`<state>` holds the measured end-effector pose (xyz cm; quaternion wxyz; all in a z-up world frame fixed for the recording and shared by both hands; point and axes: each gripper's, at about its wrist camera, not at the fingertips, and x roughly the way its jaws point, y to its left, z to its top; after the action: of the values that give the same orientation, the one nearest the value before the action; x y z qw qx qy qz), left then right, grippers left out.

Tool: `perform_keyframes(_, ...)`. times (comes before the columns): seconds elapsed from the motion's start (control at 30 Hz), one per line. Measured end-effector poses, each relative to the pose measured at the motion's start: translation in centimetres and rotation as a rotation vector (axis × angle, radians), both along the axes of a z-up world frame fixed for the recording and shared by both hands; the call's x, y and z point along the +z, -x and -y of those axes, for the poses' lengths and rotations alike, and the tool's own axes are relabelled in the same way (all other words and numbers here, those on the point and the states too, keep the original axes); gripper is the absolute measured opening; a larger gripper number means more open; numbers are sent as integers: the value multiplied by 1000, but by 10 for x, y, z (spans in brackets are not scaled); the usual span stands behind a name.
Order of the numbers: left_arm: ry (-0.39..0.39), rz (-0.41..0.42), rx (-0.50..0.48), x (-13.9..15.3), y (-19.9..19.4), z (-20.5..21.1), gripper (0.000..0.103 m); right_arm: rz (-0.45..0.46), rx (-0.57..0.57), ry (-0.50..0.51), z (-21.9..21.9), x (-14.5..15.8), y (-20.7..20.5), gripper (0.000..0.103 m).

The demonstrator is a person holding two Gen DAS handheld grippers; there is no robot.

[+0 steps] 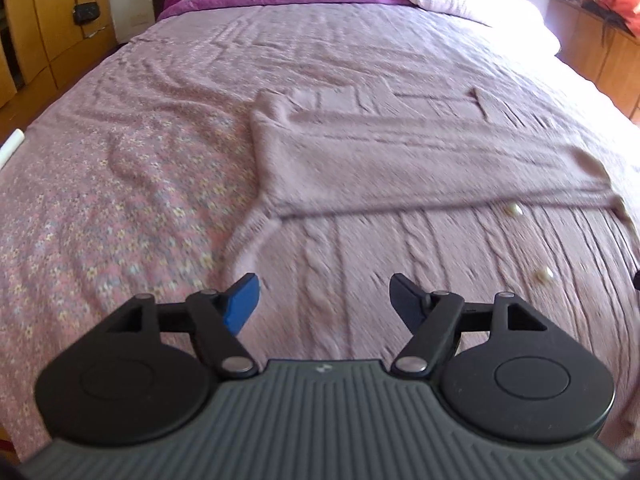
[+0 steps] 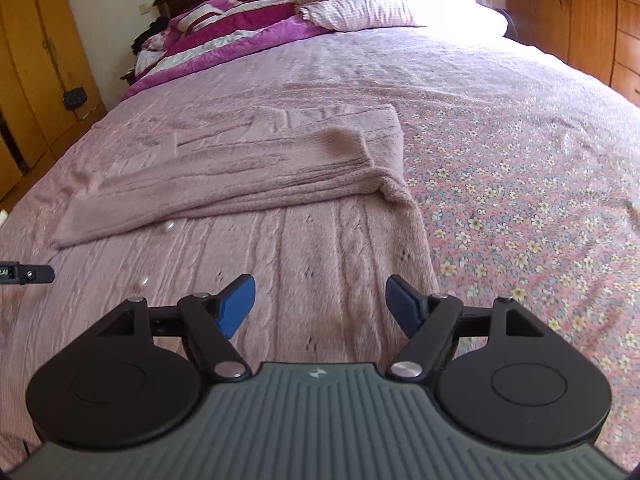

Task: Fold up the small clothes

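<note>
A dusty-pink cable-knit sweater [image 1: 400, 200] is seen spread flat on the floral pink bedspread [image 1: 120, 184], its sleeves folded across the body, pearl buttons showing near the fold. The left gripper [image 1: 324, 300] is held above the knit with blue pads wide apart, nothing between them. The right gripper [image 2: 320, 302] is likewise released, empty, over the sweater [image 2: 304, 240] near its right edge.

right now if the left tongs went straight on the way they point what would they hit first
Most likely the pink cable-knit sweater on the bed. The left tongs stand open and empty, angled down over its near part, with nothing between them and the knit. Depth is hard to judge here.
</note>
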<state>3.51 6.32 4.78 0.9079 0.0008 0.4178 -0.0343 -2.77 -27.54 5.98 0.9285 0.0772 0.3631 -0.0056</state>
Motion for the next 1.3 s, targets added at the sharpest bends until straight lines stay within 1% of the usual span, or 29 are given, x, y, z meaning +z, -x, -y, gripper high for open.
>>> perform_keyframes(0.2, 8, -12, -52, -3, 23, 16, 73, 0, 80, 55, -18, -1, 22, 79)
perform_keyframes(0.53, -25, -37, -139, -14, 58, 36, 73, -27, 181, 90, -45, -12, 47, 80)
perform_keyframes(0.77, -67, -51, -180, -20, 80, 43, 73, -52, 236, 133, -57, -18, 62, 80)
perform_keyframes(0.9, -90, -55, -207, -24, 92, 46, 73, -68, 287, 178, -65, -22, 71, 80)
perform_keyframes(1.17, -107, -77, -289, -32, 109, 55, 74, -103, 393, 261, -84, -29, 83, 81)
perform_keyframes(1.3, -142, -82, -309, -39, 114, 61, 74, -121, 460, 335, -94, -35, 87, 82)
